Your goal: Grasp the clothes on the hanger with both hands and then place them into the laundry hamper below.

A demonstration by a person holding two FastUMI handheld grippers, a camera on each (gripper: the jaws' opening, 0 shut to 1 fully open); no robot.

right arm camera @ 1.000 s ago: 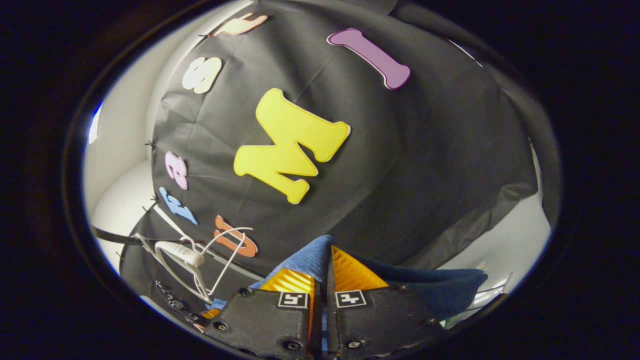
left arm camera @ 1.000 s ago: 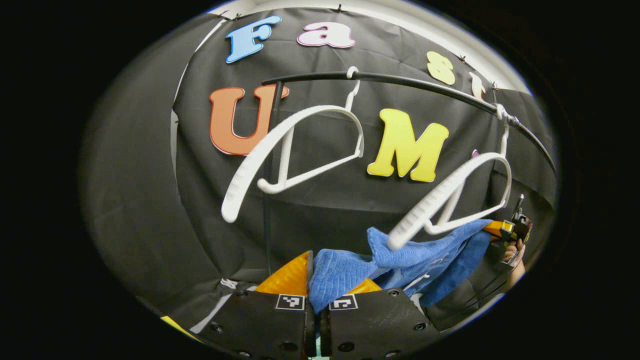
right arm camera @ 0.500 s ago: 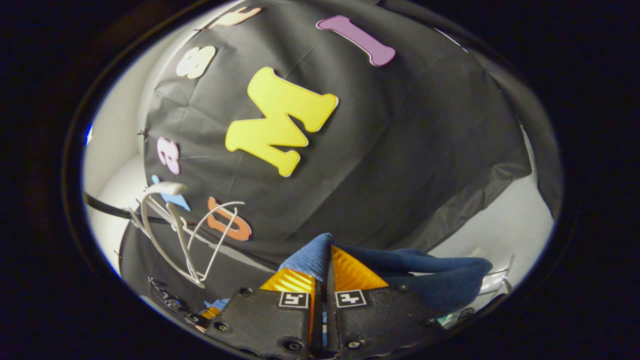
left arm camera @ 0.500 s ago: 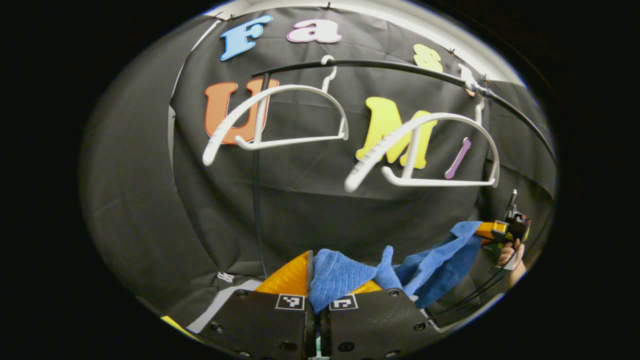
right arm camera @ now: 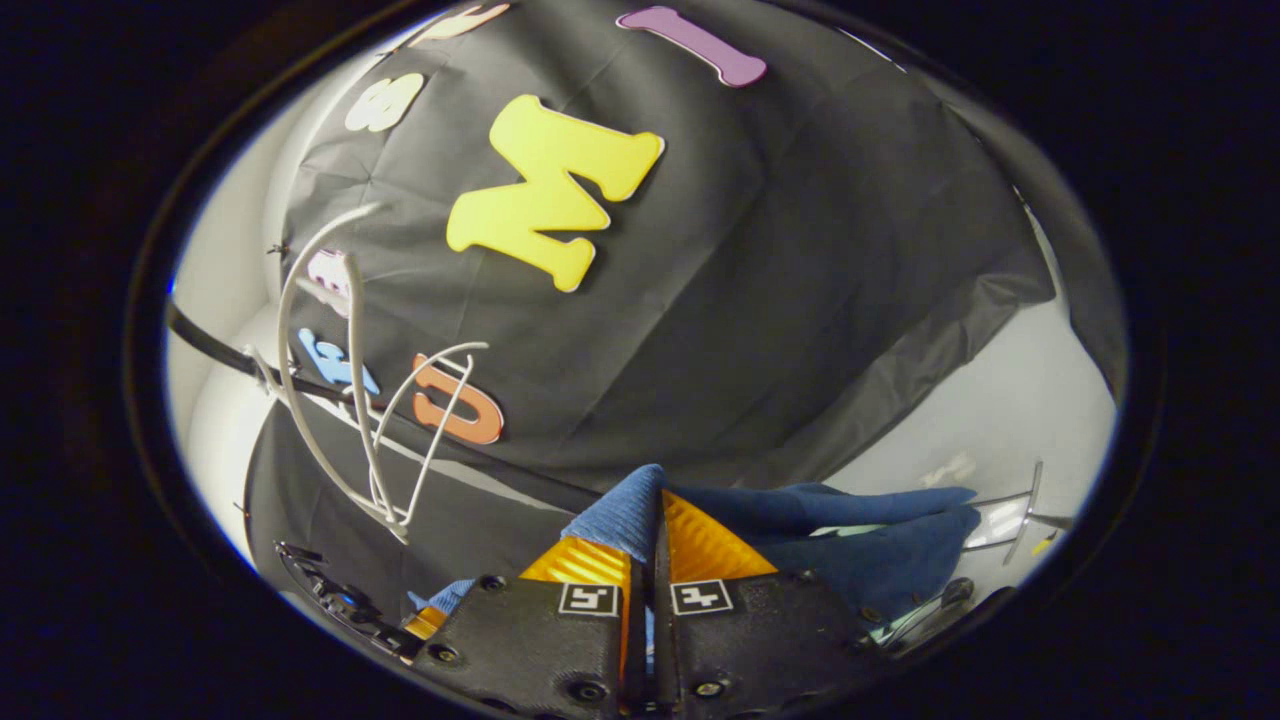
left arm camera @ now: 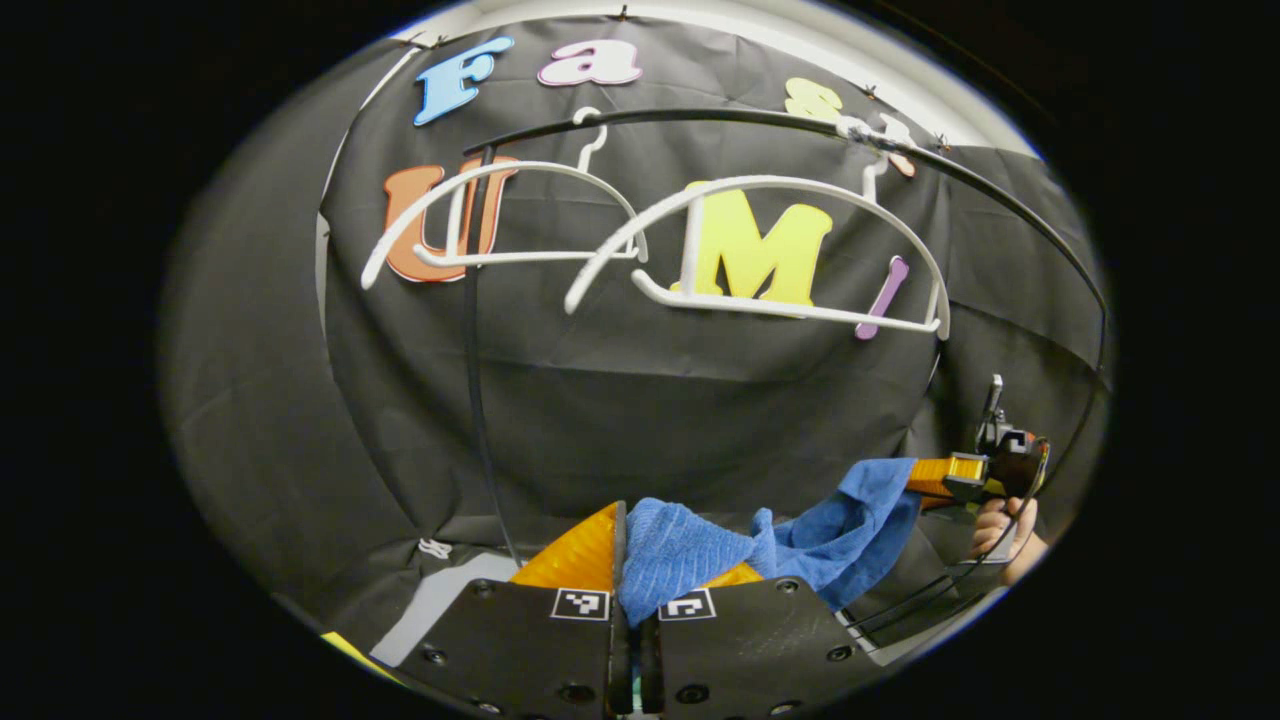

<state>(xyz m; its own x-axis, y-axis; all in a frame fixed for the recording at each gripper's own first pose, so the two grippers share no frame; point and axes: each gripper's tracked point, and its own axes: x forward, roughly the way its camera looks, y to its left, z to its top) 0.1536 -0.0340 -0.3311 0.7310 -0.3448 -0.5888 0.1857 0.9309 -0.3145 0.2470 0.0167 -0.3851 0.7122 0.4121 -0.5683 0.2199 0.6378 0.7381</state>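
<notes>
Blue terry cloth (left arm camera: 690,545), a towel-like garment, hung stretched between the two grippers, clear of the hangers above it. In the left gripper view, the left gripper (left arm camera: 628,545) had both fingers clamped on one bunched end of the cloth, which bulged up out of the narrow gap between them. From there the fabric sagged and ran off to the right, where the right gripper (left arm camera: 925,478) pinched its far corner; a hand (left arm camera: 1000,530) gripped that tool from below, with black cables trailing down from it.

Two white plastic hangers hung bare on a black rail (left arm camera: 760,120) higher up: the left hanger (left arm camera: 480,215) near the rail's upright post (left arm camera: 472,350), and the right hanger (left arm camera: 760,250) just beside it, the two overlapping in this view. Both sat well above the cloth.

In the right gripper view, the right gripper (right arm camera: 648,545) was closed on a fold of the blue cloth (right arm camera: 625,515), and the rest draped away to the right in darker folds. The white hangers (right arm camera: 350,400) showed at the left, tilted, on the black rail (right arm camera: 215,350).
</notes>
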